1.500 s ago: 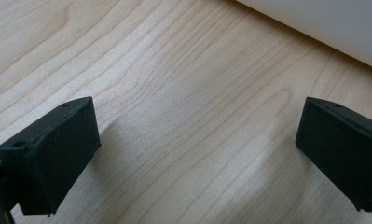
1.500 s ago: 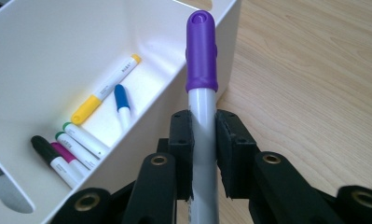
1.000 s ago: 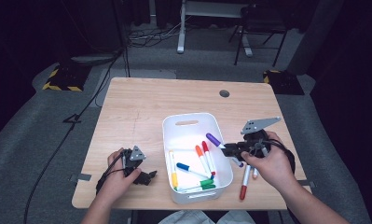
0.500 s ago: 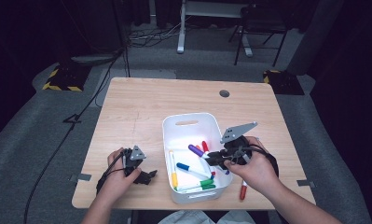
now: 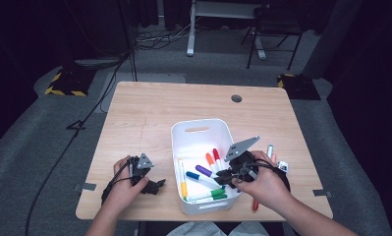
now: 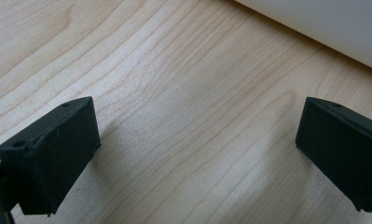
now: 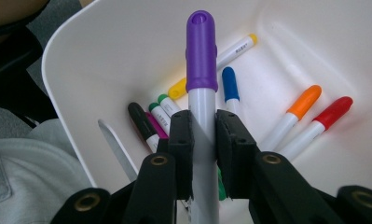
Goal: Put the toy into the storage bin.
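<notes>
Reaching over the white bin's (image 5: 201, 129) near right rim, right tool (image 5: 226, 176) clamps a purple-capped marker (image 7: 201, 74), cap pointing inward above loose markers. Left tool (image 6: 197, 140) rests low on tabletop (image 5: 149, 113), jaws wide, empty; its view shows the bin wall close ahead. Two markers lie right of bin.

Dim room, grey carpet (image 5: 36, 147), wooden table (image 5: 149, 113), chair (image 5: 269, 24) behind.
</notes>
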A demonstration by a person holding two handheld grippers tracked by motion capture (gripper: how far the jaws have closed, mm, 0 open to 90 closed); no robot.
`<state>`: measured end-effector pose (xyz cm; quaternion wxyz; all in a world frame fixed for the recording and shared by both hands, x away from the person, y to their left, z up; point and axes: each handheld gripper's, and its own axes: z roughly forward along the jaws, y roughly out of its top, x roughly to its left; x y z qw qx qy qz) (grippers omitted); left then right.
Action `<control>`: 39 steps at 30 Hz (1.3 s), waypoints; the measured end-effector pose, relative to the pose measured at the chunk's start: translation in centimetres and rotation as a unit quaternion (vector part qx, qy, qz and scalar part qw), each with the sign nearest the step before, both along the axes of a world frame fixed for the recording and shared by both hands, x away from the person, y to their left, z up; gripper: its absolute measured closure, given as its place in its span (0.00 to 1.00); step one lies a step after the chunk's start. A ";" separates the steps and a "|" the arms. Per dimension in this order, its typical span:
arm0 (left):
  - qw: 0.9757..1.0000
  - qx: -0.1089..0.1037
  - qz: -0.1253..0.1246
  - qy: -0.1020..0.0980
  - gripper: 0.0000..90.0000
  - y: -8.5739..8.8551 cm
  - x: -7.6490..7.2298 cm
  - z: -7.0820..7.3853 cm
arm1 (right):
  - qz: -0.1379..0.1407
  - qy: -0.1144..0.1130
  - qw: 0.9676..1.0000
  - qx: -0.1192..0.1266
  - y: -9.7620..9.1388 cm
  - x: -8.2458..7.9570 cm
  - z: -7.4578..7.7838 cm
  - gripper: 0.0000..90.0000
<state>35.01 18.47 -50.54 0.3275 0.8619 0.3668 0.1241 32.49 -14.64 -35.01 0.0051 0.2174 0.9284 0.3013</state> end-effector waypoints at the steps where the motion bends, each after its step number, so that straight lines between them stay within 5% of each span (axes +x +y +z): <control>1: 1.000 0.000 0.000 0.001 0.00 0.0 0.0 0.0 | 0.010 -0.005 1.000 -0.004 0.1 0.1 -0.3 0.86; 11: 1.000 -0.004 0.001 0.003 0.00 0.0 0.0 0.0 | 0.026 -0.004 0.999 -0.025 0.6 0.4 -1.1 0.86; 39: 1.000 -0.003 0.001 0.004 0.00 0.0 0.0 0.0 | 0.029 0.049 0.993 -0.101 2.9 1.0 -4.2 0.85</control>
